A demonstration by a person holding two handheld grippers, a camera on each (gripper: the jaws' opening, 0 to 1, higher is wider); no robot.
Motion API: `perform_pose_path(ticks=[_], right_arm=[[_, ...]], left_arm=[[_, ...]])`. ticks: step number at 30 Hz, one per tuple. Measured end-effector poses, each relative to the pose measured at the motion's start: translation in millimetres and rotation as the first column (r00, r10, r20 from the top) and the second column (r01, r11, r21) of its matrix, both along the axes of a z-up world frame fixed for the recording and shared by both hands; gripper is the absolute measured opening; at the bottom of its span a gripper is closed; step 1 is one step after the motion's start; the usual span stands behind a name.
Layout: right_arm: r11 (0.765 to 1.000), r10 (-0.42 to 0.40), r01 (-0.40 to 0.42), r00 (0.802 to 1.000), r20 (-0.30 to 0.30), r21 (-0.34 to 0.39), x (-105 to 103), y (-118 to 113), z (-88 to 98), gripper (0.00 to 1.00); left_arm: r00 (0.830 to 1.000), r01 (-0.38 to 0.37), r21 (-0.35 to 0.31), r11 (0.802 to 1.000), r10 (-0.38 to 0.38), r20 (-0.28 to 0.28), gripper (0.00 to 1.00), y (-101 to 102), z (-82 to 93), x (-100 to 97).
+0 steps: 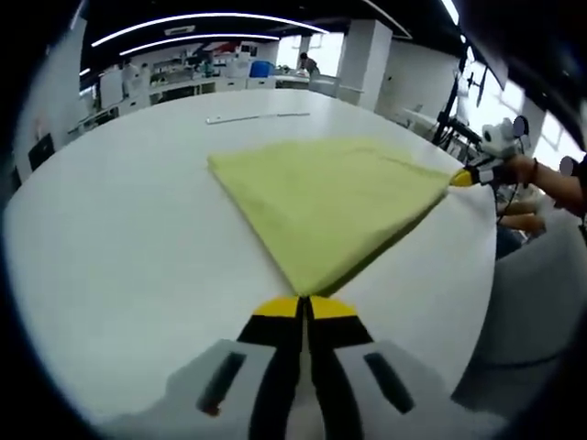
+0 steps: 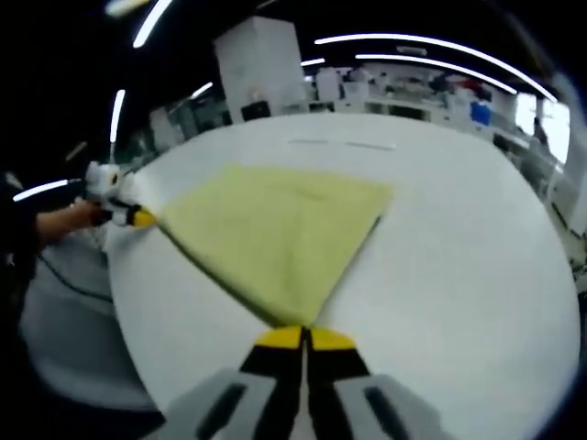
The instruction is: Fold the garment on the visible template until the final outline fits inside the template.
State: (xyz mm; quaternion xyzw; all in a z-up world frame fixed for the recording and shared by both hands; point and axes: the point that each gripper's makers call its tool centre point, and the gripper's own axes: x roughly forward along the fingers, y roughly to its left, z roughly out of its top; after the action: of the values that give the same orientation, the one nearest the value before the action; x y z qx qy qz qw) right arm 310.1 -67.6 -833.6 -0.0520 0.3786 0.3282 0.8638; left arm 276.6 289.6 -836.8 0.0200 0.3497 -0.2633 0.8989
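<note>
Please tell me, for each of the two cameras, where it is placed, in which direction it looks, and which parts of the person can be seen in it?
Left gripper view: rides on the left claw, shut on a corner of the yellow-green garment, looking across the white table; the right claw and the person's hand show at right.
Right gripper view: rides on the right claw, shut on the opposite corner; the left claw and a hand show at left.
Shared: the garment, the table, both claws.
</note>
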Motion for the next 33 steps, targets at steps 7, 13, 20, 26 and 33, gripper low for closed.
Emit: perform_pose_path(ticks=[7, 13, 20, 26, 33], right_arm=[[1.000, -0.018, 0.018, 1.000, -0.008, 0.005, 0.2, -0.2, -1.2, 0.00], [0.999, -0.049, 0.049, 0.999, -0.017, 0.009, -0.1, 0.1, -2.9, 0.00], [0.997, -0.072, 0.072, 0.997, -0.001, 0.022, 2.6, 0.6, 11.7, 0.26], [0.997, -0.066, 0.065, 0.998, 0.013, 0.042, 4.7, 7.9, 30.9, 0.44], [0.999, -0.021, 0.020, 0.999, 0.043, 0.028, 1.8, 19.4, 56.7, 0.71]], left_arm=[[1.000, -0.016, 0.042, 0.999, 0.016, 0.000, 0.00, 8.0, -5.5, -0.3], [0.999, -0.051, 0.038, 0.998, 0.050, 0.005, 0.00, 18.7, -7.0, -1.6], [0.997, -0.072, 0.037, 0.997, 0.071, 0.027, 0.05, 16.3, 9.6, 0.6], [0.992, -0.119, -0.032, 0.992, 0.120, 0.035, 0.28, 13.0, 31.4, 5.7], [0.986, -0.141, -0.080, 0.987, 0.147, 0.076, 0.63, 3.0, 67.1, 10.1]])
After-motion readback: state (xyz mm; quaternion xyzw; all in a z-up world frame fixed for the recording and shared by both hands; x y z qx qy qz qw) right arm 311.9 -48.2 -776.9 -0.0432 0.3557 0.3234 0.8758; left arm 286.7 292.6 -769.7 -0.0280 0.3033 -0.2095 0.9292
